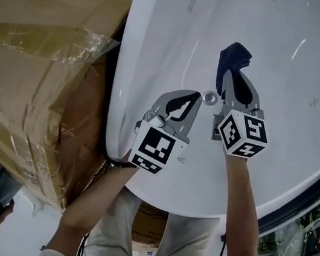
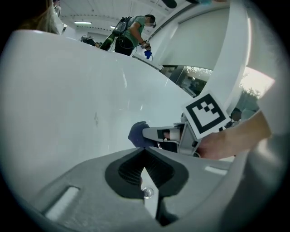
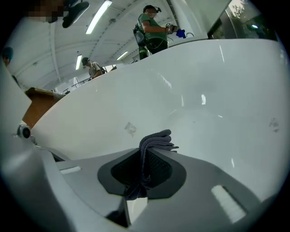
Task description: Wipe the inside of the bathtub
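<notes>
Two grippers hang over the white bathtub [image 1: 317,72], which fills most of the head view, with a plastic-wrapped cardboard box [image 1: 29,70] against its left side.

The right gripper [image 1: 237,77] has its jaws pinching a folded dark blue cloth [image 1: 234,54]. In the right gripper view the cloth [image 3: 156,140] is clamped between the black pads, and its bunched end sticks out toward the tub's sloping inner wall [image 3: 204,81]. Whether it is actually touching the surface cannot be told from these views.

The left gripper [image 1: 194,96] sits just beside the right one. Its jaws are pressed together with nothing between them, and it is idle. A small round metal fitting [image 1: 209,97] shows between the two grippers in the head view.

The wiping step looks to be in hand, with the cloth gripped and pointed at the inner wall. How much of the tub has been covered cannot be judged, since the surface is glossy and shows only a faint mark or two. The next move probably calls for pressing the cloth flat against the curved wall and sweeping along it, holding firmly enough that the fabric does not slip out of the jaws.

No brand name can be read. The only print is the black-and-white square markers on each gripper's cube, plus some writing on a carton [image 1: 147,235] below the tub that is too small to make out.
</notes>
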The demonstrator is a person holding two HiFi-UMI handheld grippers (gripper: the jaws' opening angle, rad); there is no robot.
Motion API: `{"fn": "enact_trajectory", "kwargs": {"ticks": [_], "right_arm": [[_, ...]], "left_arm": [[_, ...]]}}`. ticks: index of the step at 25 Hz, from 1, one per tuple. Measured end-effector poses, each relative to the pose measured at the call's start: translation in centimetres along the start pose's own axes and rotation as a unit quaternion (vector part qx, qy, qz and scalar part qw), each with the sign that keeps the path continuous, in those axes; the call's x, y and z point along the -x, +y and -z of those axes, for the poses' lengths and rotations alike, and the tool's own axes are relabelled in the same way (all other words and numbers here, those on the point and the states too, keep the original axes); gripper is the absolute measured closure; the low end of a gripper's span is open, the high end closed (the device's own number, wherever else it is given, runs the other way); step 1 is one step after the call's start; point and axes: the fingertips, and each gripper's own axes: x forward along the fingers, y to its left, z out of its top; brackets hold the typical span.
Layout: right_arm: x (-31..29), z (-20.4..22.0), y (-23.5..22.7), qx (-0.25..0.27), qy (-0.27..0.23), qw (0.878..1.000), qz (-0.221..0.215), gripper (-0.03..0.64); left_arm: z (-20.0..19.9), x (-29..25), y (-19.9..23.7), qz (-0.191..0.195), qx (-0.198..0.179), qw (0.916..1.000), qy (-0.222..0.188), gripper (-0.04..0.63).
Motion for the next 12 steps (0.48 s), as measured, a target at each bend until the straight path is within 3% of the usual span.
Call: {"fn": "enact_trajectory", "kwargs": {"ticks": [9,12], "right_arm": [[-5.0,3.1,-1.3,-0.051,0.008,0.998,-0.034,0.572],[-6.9,4.1,-1.4,-0.049,0.018,0.998,-0.045,0.572]], "left_arm": [[1.4,-0.8,0.0,0.006,-0.007,0.9999,0.008,0.597],[1.6,-0.9,0.3,0.006,0.010,0.9999,0.007,0.597]]}}
